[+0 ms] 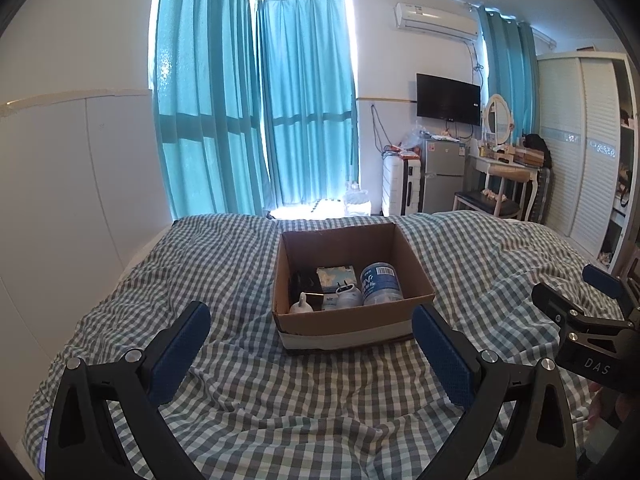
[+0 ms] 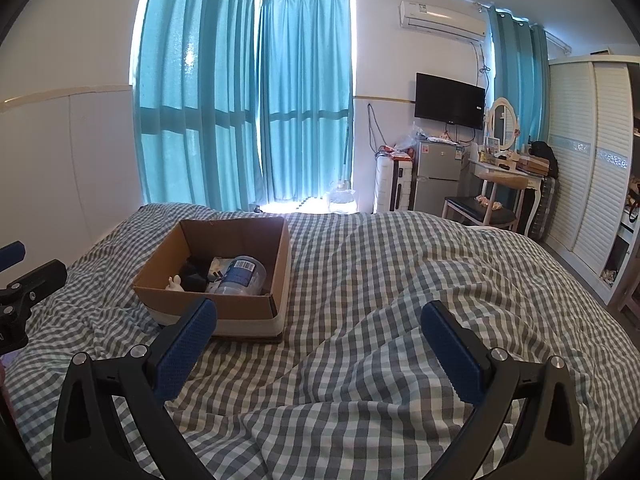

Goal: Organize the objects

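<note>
A brown cardboard box [image 1: 352,322] sits on the checked bed cover, straight ahead in the left wrist view and to the left in the right wrist view [image 2: 208,304]. Inside lie a blue-labelled plastic bottle [image 1: 380,282], a teal tissue pack [image 1: 335,276], a white charger plug [image 1: 347,294], a small white figure [image 1: 302,305] and a dark item [image 1: 303,282]. My left gripper [image 1: 310,354] is open and empty just in front of the box. My right gripper [image 2: 318,352] is open and empty over bare cover, right of the box. The right gripper also shows at the left wrist view's right edge [image 1: 592,320].
The grey-and-white checked bed cover [image 2: 380,280] is rumpled with folds. Beyond the bed stand teal curtains [image 1: 256,120], a small fridge [image 1: 444,172], a white suitcase [image 1: 400,184], a dressing table with a mirror [image 1: 500,156], a chair [image 1: 488,204] and a white wardrobe [image 1: 584,140].
</note>
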Action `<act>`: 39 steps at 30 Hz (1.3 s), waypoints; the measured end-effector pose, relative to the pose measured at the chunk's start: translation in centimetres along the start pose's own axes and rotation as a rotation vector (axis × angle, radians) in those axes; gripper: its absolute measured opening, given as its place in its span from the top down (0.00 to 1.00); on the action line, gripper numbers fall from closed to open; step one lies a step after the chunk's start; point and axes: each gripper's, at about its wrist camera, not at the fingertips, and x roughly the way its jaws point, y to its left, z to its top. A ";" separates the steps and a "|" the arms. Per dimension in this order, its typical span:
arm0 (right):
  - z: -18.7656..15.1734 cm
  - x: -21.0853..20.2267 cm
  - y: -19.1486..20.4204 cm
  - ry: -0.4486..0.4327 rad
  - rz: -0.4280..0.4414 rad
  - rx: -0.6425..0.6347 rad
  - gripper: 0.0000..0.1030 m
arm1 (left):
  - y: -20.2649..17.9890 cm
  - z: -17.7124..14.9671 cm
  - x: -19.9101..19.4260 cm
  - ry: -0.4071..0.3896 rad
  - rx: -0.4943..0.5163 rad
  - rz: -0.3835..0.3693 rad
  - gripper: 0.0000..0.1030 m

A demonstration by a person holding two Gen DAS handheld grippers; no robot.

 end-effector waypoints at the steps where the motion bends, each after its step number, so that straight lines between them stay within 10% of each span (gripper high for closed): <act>1: 0.0 0.0 0.0 0.000 -0.001 0.000 0.00 | 0.0 0.0 0.0 0.000 0.000 0.000 0.00; 39: 0.0 -0.2 0.3 0.009 -0.001 0.001 0.00 | 0.1 -0.8 -0.1 0.011 0.000 0.026 0.00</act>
